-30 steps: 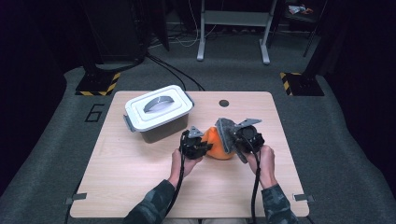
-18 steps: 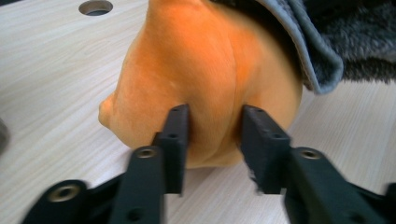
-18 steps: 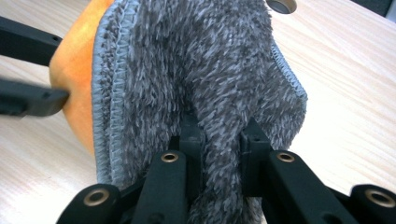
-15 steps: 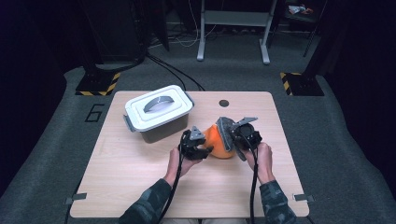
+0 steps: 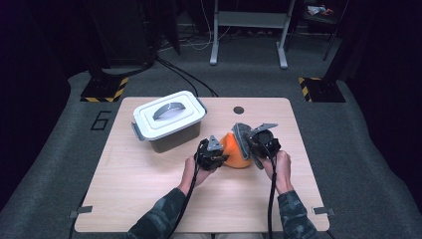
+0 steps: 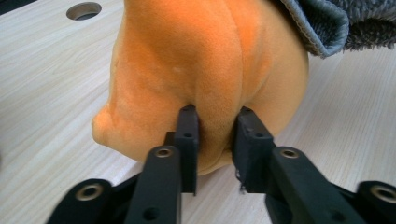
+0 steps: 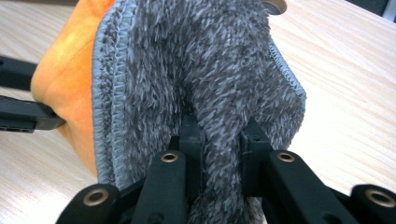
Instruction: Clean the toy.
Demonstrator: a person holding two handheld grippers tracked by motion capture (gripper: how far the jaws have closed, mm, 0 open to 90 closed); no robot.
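An orange plush toy [image 5: 234,150] sits on the table's middle, with a grey shaggy cloth [image 5: 242,134] draped over its right side. My left gripper [image 6: 215,122] pinches a fold of the orange plush [image 6: 205,65]; its jaws have just been closing on that fold. From the left it reaches the toy in the high view, left gripper [image 5: 221,156]. My right gripper [image 7: 219,129] is shut on a bunch of the grey cloth [image 7: 201,65], with the right gripper [image 5: 252,144] at the toy's right. The cloth's hemmed edge [image 6: 327,32] hangs over the plush.
A white lidded box [image 5: 169,119] with a grey handle stands at the table's back left. A round hole [image 5: 238,110] sits in the wooden tabletop [image 5: 139,199] behind the toy. Dark floor, stands and cables lie beyond the far edge.
The left forearm swung slightly outward and back; its gripper stays at the toy's left side. The right gripper, cloth and toy have kept their places.
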